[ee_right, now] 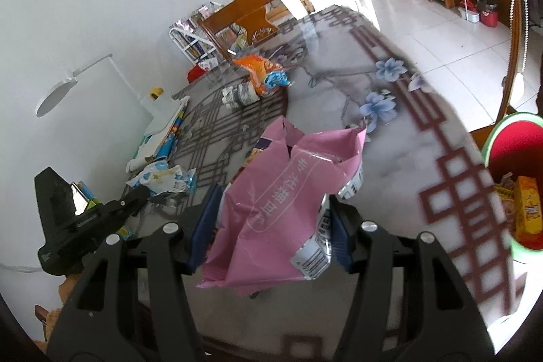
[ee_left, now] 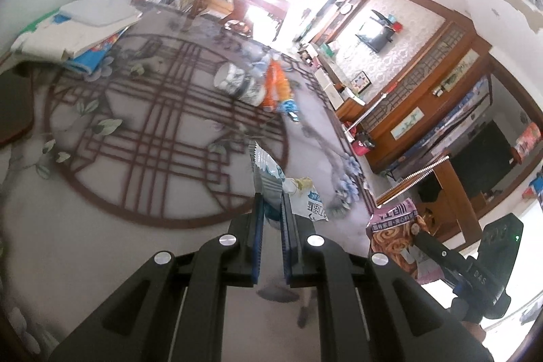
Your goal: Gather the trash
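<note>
In the left wrist view, a wrapper (ee_left: pixel 268 178) stands between the fingers of the left claw (ee_left: pixel 271 209), above the counter (ee_left: pixel 101 226). Farther back on the counter a cup (ee_left: pixel 239 83) lies on its side, with a snack bag (ee_left: pixel 276 83) just to its right. At the lower right the right claw (ee_left: pixel 420 236) holds a large bag (ee_left: pixel 393 236). In the right wrist view that bag (ee_right: pixel 281 199) fills the gap between the claw's fingers, and a bin (ee_right: pixel 516 178) sits off the counter's right edge, holding what looks like cartons, though blur makes that uncertain.
</note>
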The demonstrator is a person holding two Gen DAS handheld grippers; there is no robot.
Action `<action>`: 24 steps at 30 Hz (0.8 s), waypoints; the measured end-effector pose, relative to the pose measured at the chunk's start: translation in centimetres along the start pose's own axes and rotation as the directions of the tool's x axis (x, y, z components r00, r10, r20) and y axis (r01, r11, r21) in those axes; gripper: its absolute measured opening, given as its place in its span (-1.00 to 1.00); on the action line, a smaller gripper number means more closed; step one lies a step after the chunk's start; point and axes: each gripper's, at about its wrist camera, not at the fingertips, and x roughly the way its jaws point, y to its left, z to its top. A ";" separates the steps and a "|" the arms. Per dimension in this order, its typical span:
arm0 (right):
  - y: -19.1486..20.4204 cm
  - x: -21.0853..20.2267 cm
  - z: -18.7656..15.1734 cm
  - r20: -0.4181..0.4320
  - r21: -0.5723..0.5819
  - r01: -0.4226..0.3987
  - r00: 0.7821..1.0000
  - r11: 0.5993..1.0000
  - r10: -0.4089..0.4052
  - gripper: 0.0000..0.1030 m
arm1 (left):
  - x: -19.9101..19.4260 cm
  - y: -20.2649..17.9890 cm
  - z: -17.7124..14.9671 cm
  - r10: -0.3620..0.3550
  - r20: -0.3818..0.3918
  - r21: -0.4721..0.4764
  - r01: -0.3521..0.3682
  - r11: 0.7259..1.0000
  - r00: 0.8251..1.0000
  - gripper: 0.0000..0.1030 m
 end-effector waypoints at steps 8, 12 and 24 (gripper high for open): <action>-2.3 -3.2 0.5 0.056 0.047 0.020 0.998 0.999 -0.023 0.10 | -1.9 -5.1 0.2 -0.007 0.047 0.132 0.001 0.991 0.999 -0.87; -3.2 -4.5 0.9 0.085 0.070 0.018 0.996 0.997 -0.024 0.10 | -2.3 -7.3 0.1 -0.037 0.052 0.168 0.028 0.985 0.998 -0.87; -9.5 -9.9 1.5 0.189 0.173 0.082 0.975 0.982 -0.114 0.10 | 3.6 -16.4 -2.3 -0.216 -0.132 0.239 0.242 0.940 0.967 -0.87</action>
